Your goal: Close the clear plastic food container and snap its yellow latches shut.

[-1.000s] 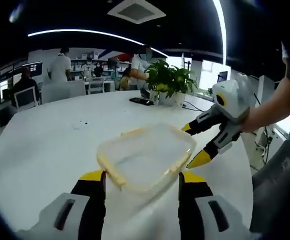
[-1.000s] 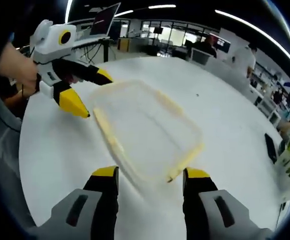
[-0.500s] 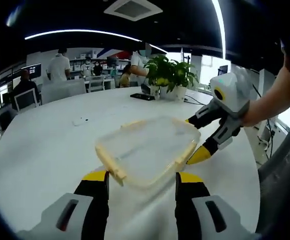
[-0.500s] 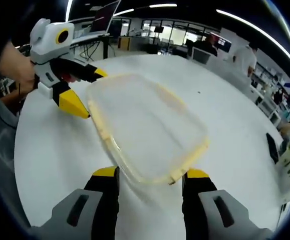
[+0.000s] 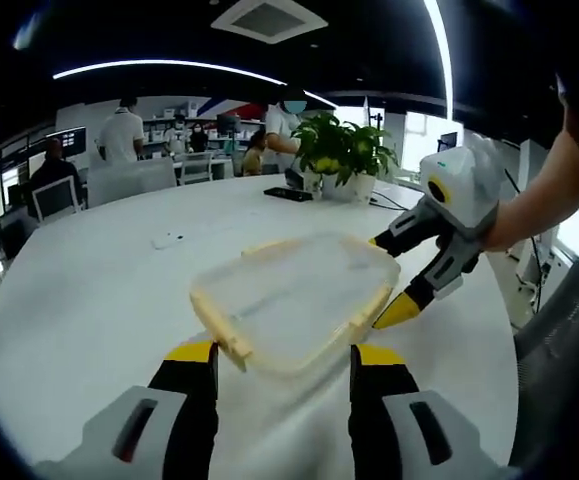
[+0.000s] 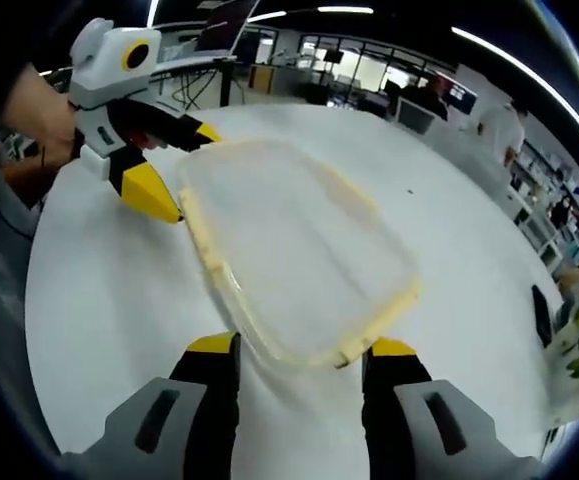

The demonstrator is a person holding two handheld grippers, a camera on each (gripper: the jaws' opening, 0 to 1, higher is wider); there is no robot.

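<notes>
A clear plastic container (image 5: 291,300) with a pale yellow rim lies flat on the round white table (image 5: 79,300), its lid on. My left gripper (image 5: 281,354) is open, and the container's near corner sits between its yellow-tipped jaws. My right gripper (image 5: 389,280) comes in from the right, also open, its jaws straddling the container's far right edge. In the right gripper view the container (image 6: 299,245) stretches away from my right gripper (image 6: 301,348), and the left gripper (image 6: 181,170) stands open at the far left corner, held by a hand.
A potted plant (image 5: 344,155) and a black phone (image 5: 289,193) stand at the table's far side. A small white object (image 5: 166,240) lies to the left. People and chairs (image 5: 54,195) are beyond the table. A grey chair (image 5: 559,340) is at the right.
Both views have drawn slightly closer to the container and it looks larger. The jaws of both grippers have kept the same width, and the container has stayed put.
</notes>
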